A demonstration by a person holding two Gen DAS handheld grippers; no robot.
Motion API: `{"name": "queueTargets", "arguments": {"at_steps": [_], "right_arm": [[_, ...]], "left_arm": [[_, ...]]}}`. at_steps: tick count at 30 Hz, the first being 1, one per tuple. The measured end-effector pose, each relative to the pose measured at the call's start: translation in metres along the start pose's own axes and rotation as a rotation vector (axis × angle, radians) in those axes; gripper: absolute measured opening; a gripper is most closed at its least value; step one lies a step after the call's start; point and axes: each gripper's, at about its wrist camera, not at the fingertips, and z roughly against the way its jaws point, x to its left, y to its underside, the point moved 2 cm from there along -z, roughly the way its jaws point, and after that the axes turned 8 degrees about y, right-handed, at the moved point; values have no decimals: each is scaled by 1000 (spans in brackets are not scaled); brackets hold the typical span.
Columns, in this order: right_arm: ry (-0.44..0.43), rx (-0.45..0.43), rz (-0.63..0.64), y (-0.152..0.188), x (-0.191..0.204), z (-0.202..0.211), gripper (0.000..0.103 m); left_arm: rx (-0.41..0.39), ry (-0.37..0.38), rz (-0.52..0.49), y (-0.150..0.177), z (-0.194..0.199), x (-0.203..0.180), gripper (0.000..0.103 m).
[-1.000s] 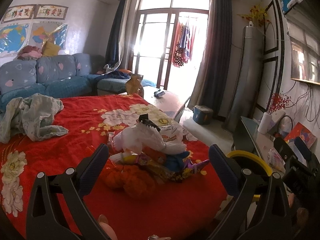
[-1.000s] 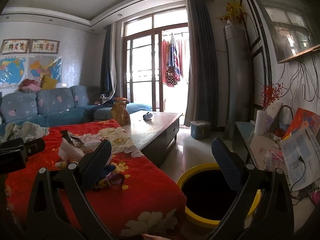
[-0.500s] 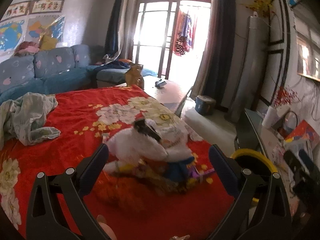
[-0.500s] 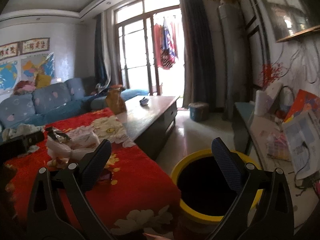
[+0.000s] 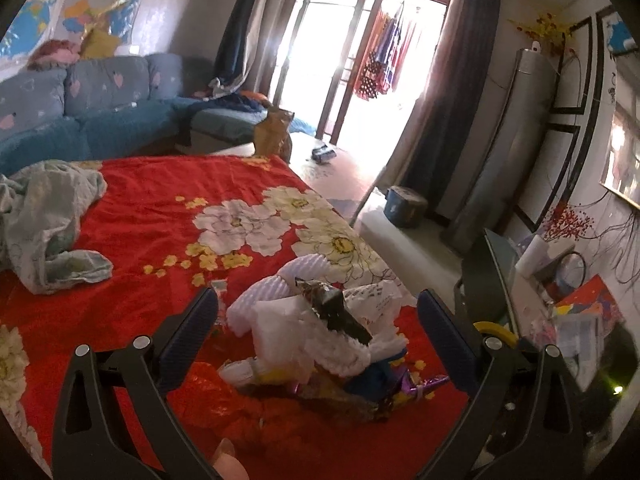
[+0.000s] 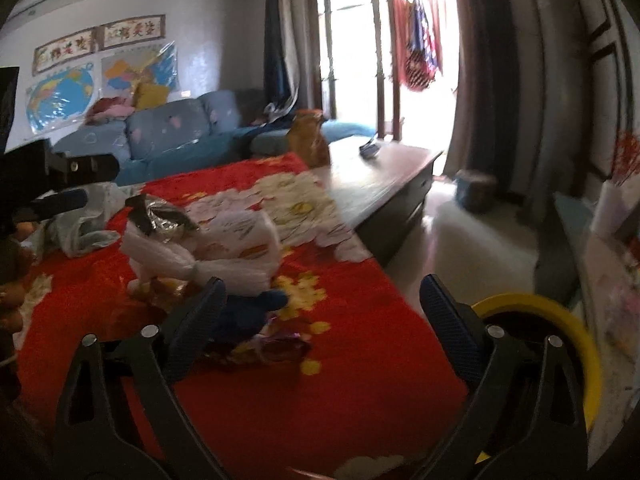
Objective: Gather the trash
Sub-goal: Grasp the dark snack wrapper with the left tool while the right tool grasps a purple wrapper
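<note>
The trash pile point(image 5: 320, 336) sits on my red floral cloth point(image 5: 152, 216): white foam wrap, a dark foil wrapper on top, blue and purple scraps at its 6 o'clock. My left gripper point(image 5: 318, 322) hangs released around it, holding nothing. My right gripper point(image 6: 322, 306) gapes empty, the yellow-rimmed bin point(image 6: 560, 320) at its 3 o'clock.

Yellow bin point(image 5: 493, 329): in the left wrist view, only a sliver of rim shows behind the gripper's right finger; in the right wrist view its near side is cut off behind the gripper frame. Trash pile point(image 5: 320, 336): lower wrappers overlapped, individual items indistinguishable. Right wrist view is motion-blurred throughout. Small dark object on the counter point(image 6: 370, 148): unidentifiable.
</note>
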Motion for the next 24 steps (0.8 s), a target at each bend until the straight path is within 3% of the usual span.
{"name": "queueTargets", "arguments": {"at_steps": [5,13,15,19,24], "right_arm": [[-69,139,-45,9,0,-28,78],[-178,319,-161,35,-2,-61,46],[-204,320,-180,37,-3,-60,36],[-225,305,-168,35,-1,-54,31],[-224,270,-142,31,1,-44,24]], "left_arm": [[91,37,36,-1,-27,7,77],[163,65,58,5,-55,14,57],[166,66,59,6,-55,14,49],[173,60,54,4,-57,14,30],[148,57,44,-2,-52,10,22]]}}
